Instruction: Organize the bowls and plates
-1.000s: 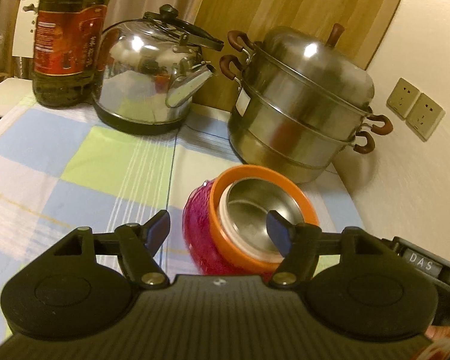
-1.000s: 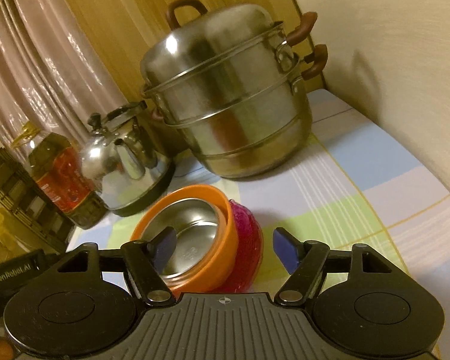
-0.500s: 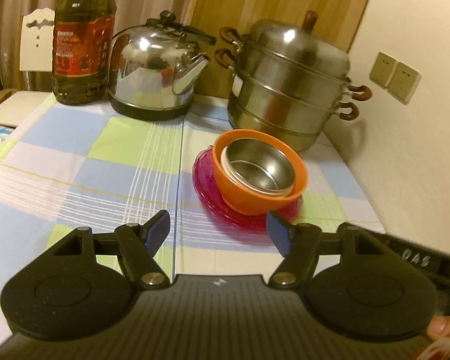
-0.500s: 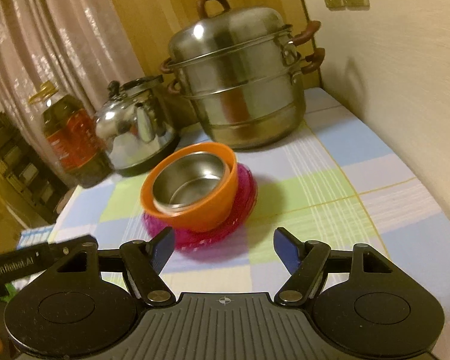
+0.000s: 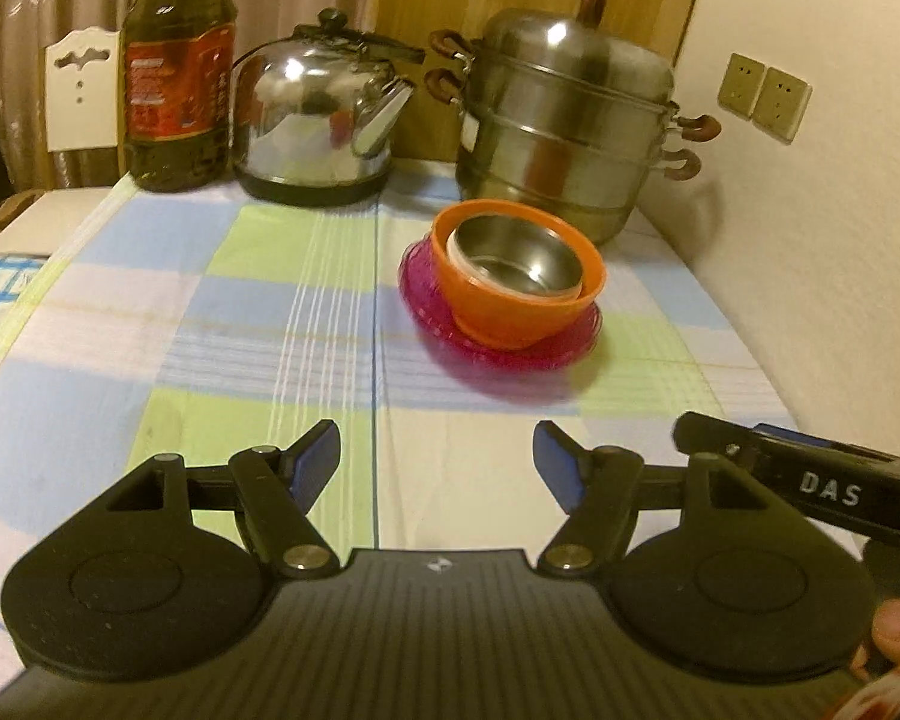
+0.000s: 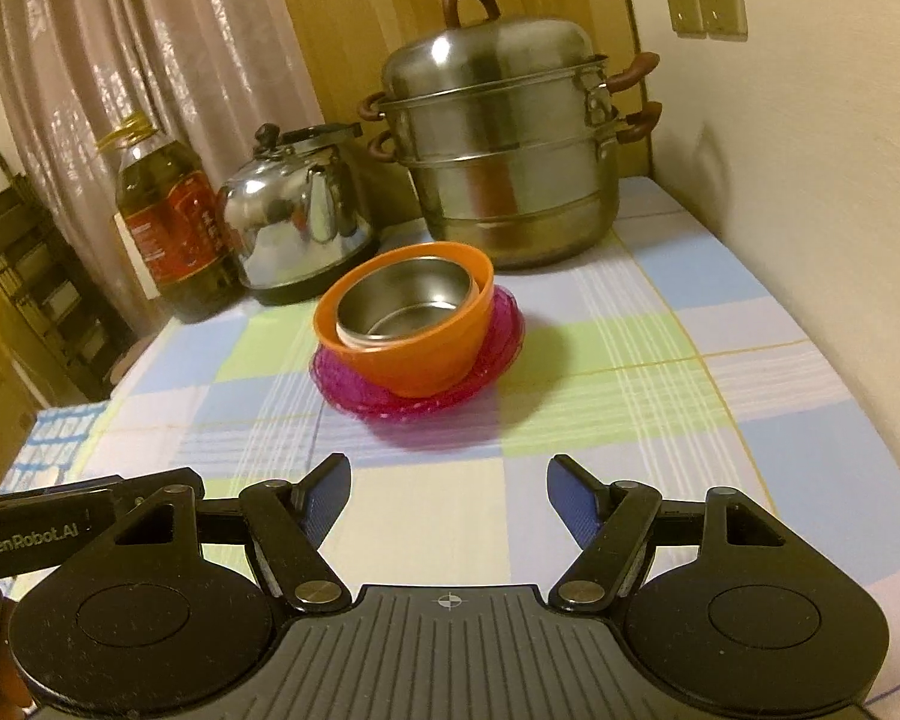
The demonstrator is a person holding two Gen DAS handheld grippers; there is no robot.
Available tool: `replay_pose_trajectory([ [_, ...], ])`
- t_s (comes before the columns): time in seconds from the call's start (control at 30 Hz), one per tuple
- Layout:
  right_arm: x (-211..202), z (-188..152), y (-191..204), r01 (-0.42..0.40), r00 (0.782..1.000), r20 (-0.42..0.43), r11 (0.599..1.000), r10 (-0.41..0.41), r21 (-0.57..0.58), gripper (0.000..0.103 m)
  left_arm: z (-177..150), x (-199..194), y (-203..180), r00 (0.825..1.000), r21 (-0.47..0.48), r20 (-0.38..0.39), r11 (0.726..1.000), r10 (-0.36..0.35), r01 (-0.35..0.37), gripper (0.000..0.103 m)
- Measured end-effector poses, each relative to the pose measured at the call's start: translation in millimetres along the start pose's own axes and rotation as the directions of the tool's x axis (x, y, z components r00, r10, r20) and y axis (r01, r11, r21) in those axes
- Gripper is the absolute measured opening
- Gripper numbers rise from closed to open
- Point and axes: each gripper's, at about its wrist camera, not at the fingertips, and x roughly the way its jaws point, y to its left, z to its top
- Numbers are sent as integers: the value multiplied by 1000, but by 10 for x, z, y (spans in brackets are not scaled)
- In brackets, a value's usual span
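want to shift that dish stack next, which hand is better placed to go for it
Right, narrowly. The pink plate stack sits nearly centred ahead of the right tongs, but off to the right of the left tongs. Both are open and empty.

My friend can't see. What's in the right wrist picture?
A steel bowl sits inside an orange bowl on a pink plate, on a checked tablecloth. Behind stand a steamer pot, kettle and oil bottle; the right gripper is open and empty.
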Motion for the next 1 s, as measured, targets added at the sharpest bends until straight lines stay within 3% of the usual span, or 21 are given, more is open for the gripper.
replay_pose_trajectory([
  [0.5,-434,-434,5,11,1000,28,999,-10,-37,72,-404,-328,-63,999,-17,-26,1000,21,-21,68],
  [1.0,-561,-671,141,-2,1000,7,999,2,-47,72,-673,-598,-67,998,45,-19,997,60,-59,69],
])
